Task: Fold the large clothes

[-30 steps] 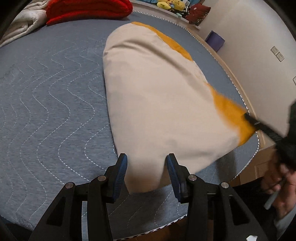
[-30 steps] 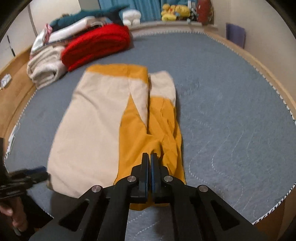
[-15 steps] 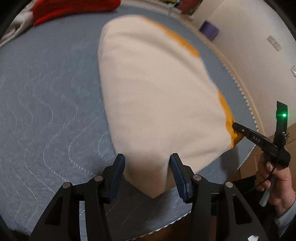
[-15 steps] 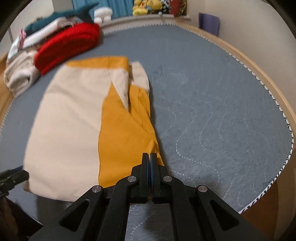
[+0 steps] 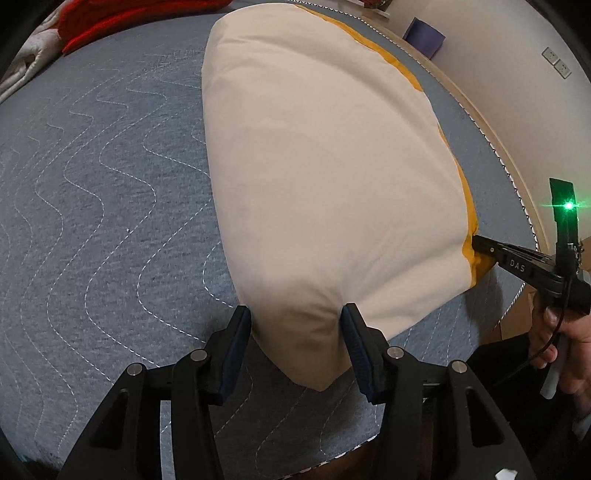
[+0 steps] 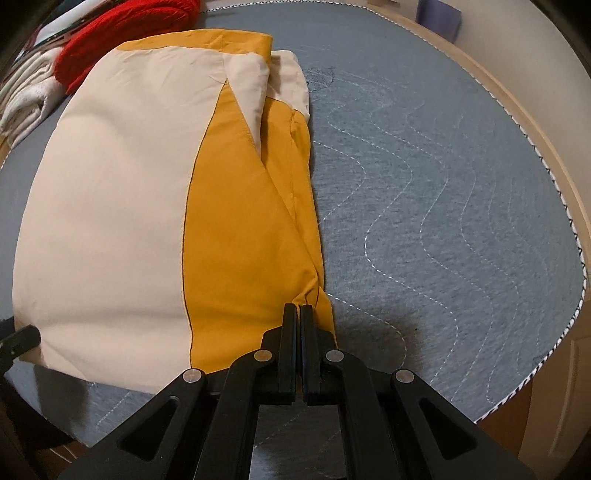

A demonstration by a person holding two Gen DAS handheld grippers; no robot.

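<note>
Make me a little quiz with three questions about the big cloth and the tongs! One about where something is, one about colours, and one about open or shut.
1. Where does the red folded pile lie?
A. at the far side of the grey quilted bed, beyond the garment
B. on top of the garment
C. between the right tongs

2. Which two colours is the garment?
A. blue and white
B. cream and mustard yellow
C. red and green

3. How do the left tongs stand?
A. shut tight on the red pile
B. out of sight
C. open, with a cream corner of the garment between the fingers

Answers: 1 A, the pile sits past the garment's far end. 2 B, a cream panel meets a yellow one. 3 C, a wide gap shows, while the right tongs are pinched shut on the yellow edge.
</note>
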